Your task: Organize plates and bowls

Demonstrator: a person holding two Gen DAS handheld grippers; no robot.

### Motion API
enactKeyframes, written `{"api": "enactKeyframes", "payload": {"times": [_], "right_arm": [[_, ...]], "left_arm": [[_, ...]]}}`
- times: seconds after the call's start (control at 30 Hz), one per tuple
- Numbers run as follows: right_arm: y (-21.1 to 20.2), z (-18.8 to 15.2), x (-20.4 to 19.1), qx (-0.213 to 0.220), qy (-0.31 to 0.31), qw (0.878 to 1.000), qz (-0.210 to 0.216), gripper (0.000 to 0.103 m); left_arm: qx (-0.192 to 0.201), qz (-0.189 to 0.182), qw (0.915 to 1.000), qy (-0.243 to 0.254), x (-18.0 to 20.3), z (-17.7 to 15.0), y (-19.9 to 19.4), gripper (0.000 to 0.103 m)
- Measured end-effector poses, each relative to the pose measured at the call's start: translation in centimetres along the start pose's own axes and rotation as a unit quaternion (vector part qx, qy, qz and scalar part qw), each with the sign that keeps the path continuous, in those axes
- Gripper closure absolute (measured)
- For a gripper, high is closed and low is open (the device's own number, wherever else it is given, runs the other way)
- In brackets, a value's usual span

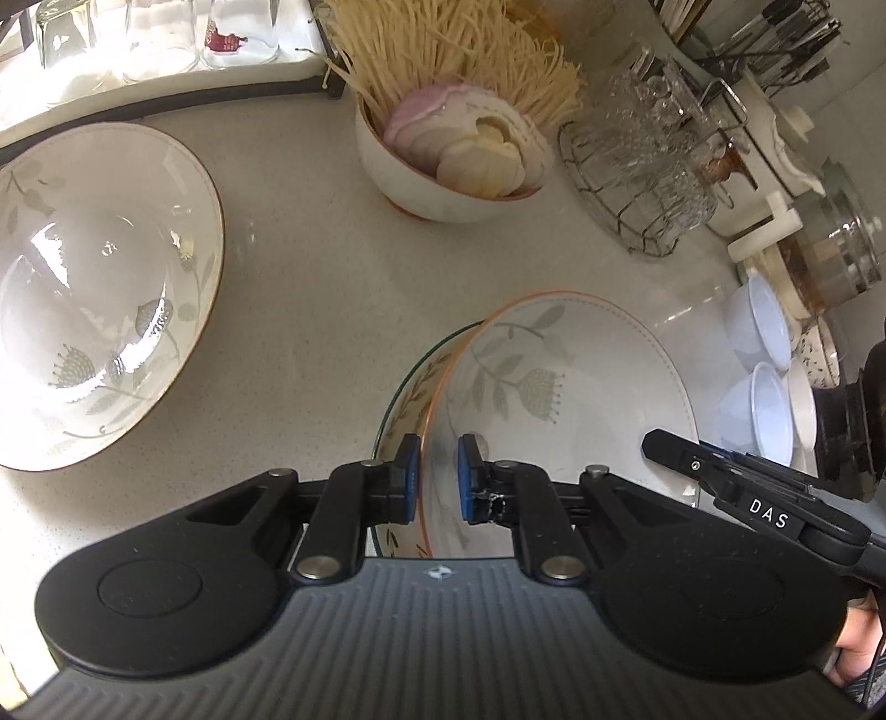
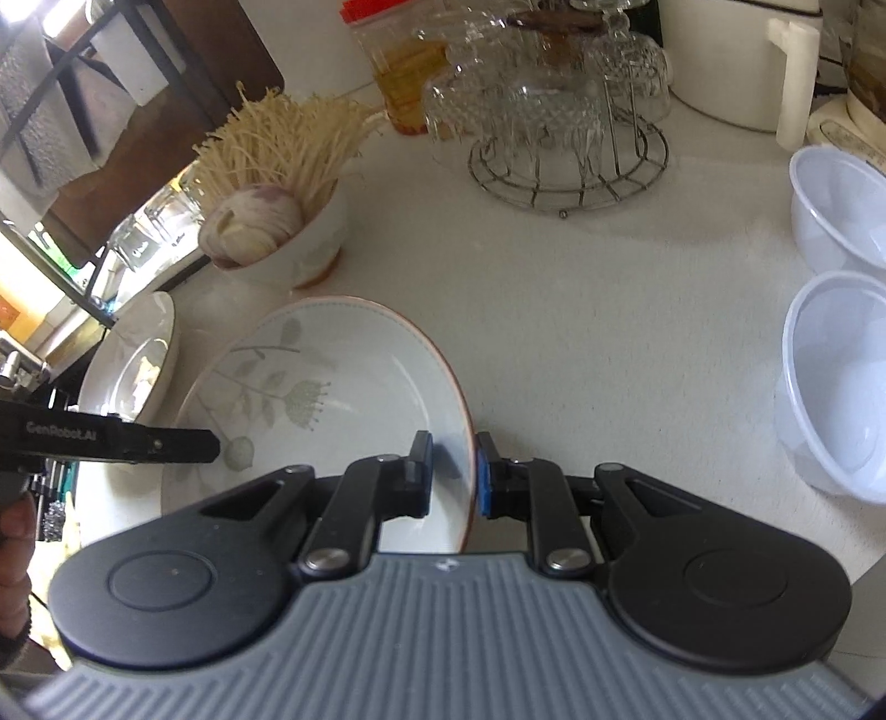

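Note:
A floral bowl with an orange rim [image 1: 559, 387] is held between both grippers above the counter. My left gripper [image 1: 437, 479] is shut on its left rim, one pad inside and one outside. My right gripper [image 2: 454, 471] is shut on its right rim [image 2: 332, 382]. Under the bowl a glass-rimmed floral plate [image 1: 401, 410] shows in the left wrist view. A second large floral bowl [image 1: 99, 299] sits on the counter to the left; it also shows in the right wrist view [image 2: 135, 360].
A small bowl of garlic and enoki mushrooms [image 1: 443, 160] stands behind. A wire rack of glass cups [image 2: 559, 127] is at the back right. Two white plastic bowls [image 2: 841, 365] sit at the right. Glasses [image 1: 149, 39] line the shelf at the back left.

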State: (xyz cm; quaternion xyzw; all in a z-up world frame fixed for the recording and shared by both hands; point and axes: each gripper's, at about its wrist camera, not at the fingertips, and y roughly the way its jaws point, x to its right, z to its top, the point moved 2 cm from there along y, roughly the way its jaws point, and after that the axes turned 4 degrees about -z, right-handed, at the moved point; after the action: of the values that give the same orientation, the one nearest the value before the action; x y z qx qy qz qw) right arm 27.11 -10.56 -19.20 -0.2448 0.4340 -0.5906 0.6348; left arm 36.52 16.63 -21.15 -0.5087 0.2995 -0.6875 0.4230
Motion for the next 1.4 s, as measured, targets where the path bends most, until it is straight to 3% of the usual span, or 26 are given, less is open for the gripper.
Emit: {"api": "enactKeyframes", "payload": {"times": [0.2,0.53,0.6,0.67,1.07,1.4], "right_arm": [[0.3,-0.2,-0.4,0.003,-0.016,1.000,-0.010,0.084],[0.8,-0.2,-0.6,0.000,-0.018,1.000,-0.007,0.082],[1.0,-0.2,-0.7,-0.004,-0.021,1.000,-0.006,0.081],[1.2,-0.3,-1.0,-0.008,-0.029,1.000,-0.006,0.081],[1.2,-0.4,-1.1,-0.008,-0.045,0.999,-0.006,0.082],[0.0,0.0,-0.9,0.008,-0.046,0.999,-0.028,0.082]], "left_arm": [[-0.007,0.015,0.9998,0.008,0.0,0.1,0.8,0.088],[-0.011,0.002,0.9999,-0.010,-0.6,0.2,0.4,0.084],[-0.016,-0.008,0.9997,-0.017,-0.8,0.2,0.2,0.078],[-0.021,-0.027,0.9991,-0.026,-1.1,0.2,0.1,0.065],[-0.023,-0.034,0.9981,-0.045,-1.0,-0.8,-0.8,0.062],[-0.008,-0.005,0.9993,-0.037,-0.1,-2.0,-1.9,0.061]]}}
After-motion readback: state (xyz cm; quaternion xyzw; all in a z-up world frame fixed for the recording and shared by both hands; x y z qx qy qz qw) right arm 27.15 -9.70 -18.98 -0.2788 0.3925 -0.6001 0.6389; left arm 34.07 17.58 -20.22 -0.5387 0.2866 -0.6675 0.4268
